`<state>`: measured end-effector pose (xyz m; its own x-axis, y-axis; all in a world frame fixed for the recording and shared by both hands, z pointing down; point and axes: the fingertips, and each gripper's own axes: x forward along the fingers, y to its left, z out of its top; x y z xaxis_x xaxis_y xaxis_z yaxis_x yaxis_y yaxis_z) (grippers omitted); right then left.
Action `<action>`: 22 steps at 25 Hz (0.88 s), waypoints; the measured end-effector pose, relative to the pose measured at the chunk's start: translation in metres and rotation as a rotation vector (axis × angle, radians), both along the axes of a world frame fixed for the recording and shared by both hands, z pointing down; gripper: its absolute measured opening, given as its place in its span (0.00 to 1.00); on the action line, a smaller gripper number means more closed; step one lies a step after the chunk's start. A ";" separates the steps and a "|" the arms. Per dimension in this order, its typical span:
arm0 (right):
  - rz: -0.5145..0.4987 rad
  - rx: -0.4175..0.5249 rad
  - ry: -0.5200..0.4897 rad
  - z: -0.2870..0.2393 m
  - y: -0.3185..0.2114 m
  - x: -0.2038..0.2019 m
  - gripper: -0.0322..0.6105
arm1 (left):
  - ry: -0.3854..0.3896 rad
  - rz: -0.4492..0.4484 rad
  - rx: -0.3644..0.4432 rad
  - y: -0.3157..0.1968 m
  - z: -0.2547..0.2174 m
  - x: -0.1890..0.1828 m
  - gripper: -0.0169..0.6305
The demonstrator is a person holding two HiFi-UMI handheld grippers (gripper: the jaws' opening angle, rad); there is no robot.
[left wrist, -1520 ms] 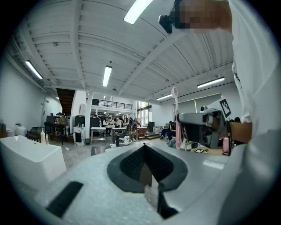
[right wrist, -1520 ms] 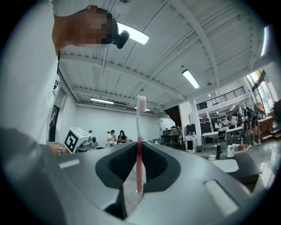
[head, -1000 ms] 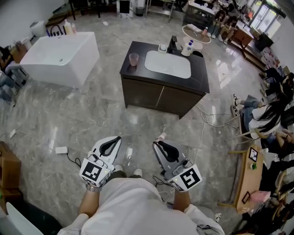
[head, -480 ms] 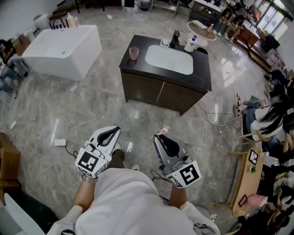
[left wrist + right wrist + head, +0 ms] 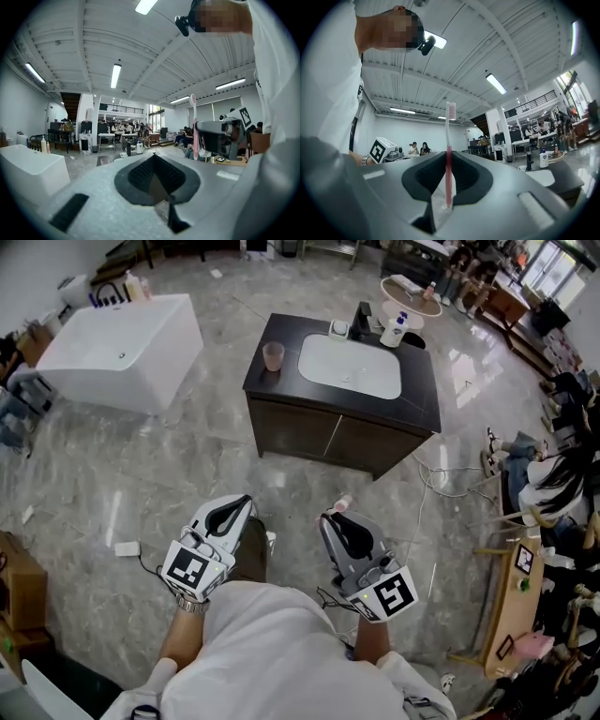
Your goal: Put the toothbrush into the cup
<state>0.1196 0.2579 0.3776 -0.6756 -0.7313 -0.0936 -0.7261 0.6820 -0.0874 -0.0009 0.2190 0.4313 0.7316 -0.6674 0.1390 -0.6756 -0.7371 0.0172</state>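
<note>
Right gripper point(image 5: 448, 178) clamped on toothbrush point(image 5: 449, 140): jaws pinch handle near its lower end, bristle head up. Left gripper point(image 5: 157, 177) closed, nothing between jaws. Pink cup point(image 5: 273, 356) on dark worktop point(image 5: 422, 404), left of sink point(image 5: 349, 367), well apart from both grippers. Toothbrush likely light, stiff, slim, smooth plastic; may pivot in pinch. Mid-handle hold would steady it. Cup likely light, could tip.

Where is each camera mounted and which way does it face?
Head view: on the head, facing steeply down at vanity; left tool, right tool, shirt show.
Left gripper view: on left tool, aimed at ceiling; shut jaws show.
Right gripper view: on right tool, aimed likewise; jaws clamp toothbrush.
Shared: toothbrush, in both gripper views.
</note>
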 end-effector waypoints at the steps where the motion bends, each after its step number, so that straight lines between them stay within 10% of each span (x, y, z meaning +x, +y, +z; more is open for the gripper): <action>1: 0.008 -0.010 0.005 0.002 -0.014 -0.002 0.13 | 0.007 0.004 -0.007 -0.016 0.003 -0.002 0.03; 22: 0.082 -0.094 0.073 -0.008 -0.337 -0.109 0.13 | 0.069 0.083 -0.018 -0.349 -0.002 -0.090 0.03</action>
